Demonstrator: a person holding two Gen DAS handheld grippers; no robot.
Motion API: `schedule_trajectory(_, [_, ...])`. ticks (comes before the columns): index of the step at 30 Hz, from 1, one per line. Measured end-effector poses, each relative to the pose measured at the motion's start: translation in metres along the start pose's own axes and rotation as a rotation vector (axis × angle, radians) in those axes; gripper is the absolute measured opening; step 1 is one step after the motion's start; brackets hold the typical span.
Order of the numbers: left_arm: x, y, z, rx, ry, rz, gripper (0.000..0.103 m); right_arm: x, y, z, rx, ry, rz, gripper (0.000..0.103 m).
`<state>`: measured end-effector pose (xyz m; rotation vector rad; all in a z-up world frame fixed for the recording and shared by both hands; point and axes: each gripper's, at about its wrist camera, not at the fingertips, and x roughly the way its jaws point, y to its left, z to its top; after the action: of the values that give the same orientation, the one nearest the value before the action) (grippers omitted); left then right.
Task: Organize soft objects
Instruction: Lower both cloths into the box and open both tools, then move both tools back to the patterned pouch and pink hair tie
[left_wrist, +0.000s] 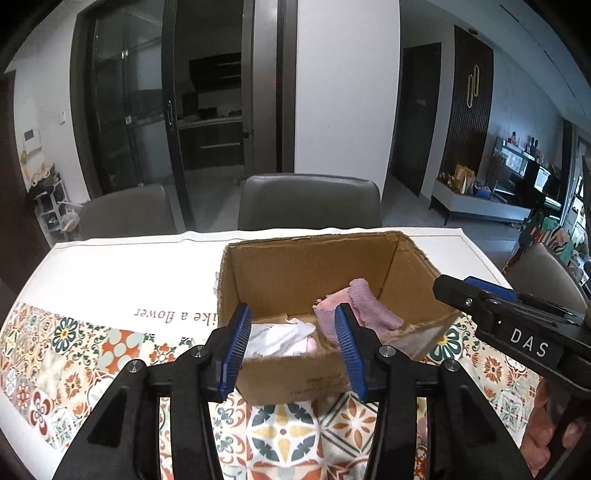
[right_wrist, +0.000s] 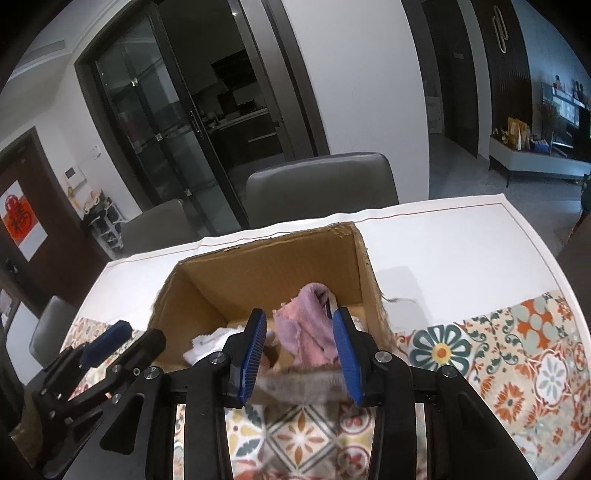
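Note:
An open cardboard box (left_wrist: 295, 266) stands on the table. Inside lie a pink towel (left_wrist: 364, 308) at the right and a white cloth (left_wrist: 273, 338) at the left. My left gripper (left_wrist: 293, 347) is open and empty, its blue pads just in front of the box's near wall. My right gripper (right_wrist: 300, 350) is open and empty at the box's near right corner; the pink towel (right_wrist: 310, 332) lies in the box beyond it and the white cloth (right_wrist: 208, 341) to the left. The right gripper also shows in the left wrist view (left_wrist: 480, 295), and the left gripper in the right wrist view (right_wrist: 122, 339).
A patterned tablecloth (left_wrist: 74, 354) with a white band (right_wrist: 461, 254) covers the table. Grey chairs (left_wrist: 310, 203) stand at the far edge. Glass doors and a white wall lie behind.

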<state>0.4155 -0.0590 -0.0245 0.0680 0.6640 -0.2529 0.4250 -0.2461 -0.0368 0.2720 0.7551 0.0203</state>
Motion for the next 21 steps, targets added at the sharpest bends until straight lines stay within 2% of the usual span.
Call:
schedule_trajectory(3, [-0.017, -0.005, -0.004, 0.016, -0.017, 0.015, 0.051, -0.02, 0.002, -0.005, -0.012, -0.019, -0.01, 0.041])
schedule_trajectory(6, [-0.036, -0.011, -0.01, 0.034, -0.042, 0.02, 0.056, -0.037, 0.003, -0.011, -0.023, -0.04, -0.023, 0.049])
schedule_trajectory(10, [-0.054, -0.014, -0.019, 0.039, -0.051, 0.006, 0.061, -0.06, 0.004, -0.021, -0.027, -0.065, -0.041, 0.054])
schedule_trajectory(21, [-0.091, -0.014, -0.054, 0.062, -0.025, -0.054, 0.063, -0.106, 0.008, -0.061, -0.002, -0.086, -0.108, 0.057])
